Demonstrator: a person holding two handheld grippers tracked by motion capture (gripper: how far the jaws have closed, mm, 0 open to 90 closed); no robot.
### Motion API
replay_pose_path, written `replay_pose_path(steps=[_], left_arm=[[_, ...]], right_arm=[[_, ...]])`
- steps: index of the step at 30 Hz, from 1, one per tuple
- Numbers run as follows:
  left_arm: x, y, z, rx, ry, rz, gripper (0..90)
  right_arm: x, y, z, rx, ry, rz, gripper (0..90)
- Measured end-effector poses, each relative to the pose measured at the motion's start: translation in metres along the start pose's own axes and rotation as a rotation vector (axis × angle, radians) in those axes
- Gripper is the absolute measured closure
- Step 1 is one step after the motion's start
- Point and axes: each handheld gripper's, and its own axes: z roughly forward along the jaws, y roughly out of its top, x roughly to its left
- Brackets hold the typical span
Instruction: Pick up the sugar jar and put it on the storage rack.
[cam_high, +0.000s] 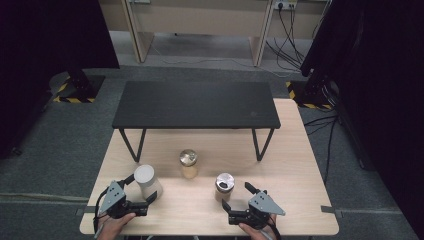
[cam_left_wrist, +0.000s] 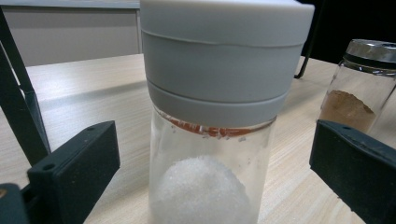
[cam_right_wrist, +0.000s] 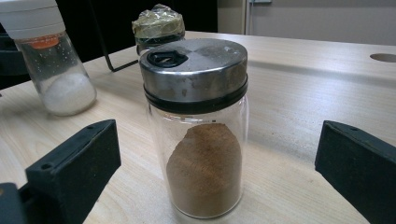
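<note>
White-capped jar (cam_left_wrist: 208, 140) of white grains upright on the tabletop (cam_high: 290, 170), between the spread jaws of the left gripper (cam_high: 134, 194), untouched. Steel-lidded jar (cam_right_wrist: 198, 130) of brown powder likewise between the spread jaws of the right gripper (cam_high: 239, 195). Third jar (cam_high: 188, 163) farther back, near the black stand (cam_high: 195, 105).

wooden table (cam_high: 300, 165) – three jars, black stand (cam_high: 196, 104)

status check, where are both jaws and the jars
Left gripper open, jaws either side of white-lidded jar, not touching. Right gripper open around brown spice jar. Both jars upright; nothing in the way.
</note>
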Motion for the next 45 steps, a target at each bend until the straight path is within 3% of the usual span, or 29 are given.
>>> replay_pose_path(steps=[45], left_arm=[[0.0004, 0.0038, 0.0041, -0.019, 0.013, 0.001, 2.6]], right_arm=[[-0.0026, -0.0009, -0.0001, -0.014, -0.007, 0.031, 0.3]])
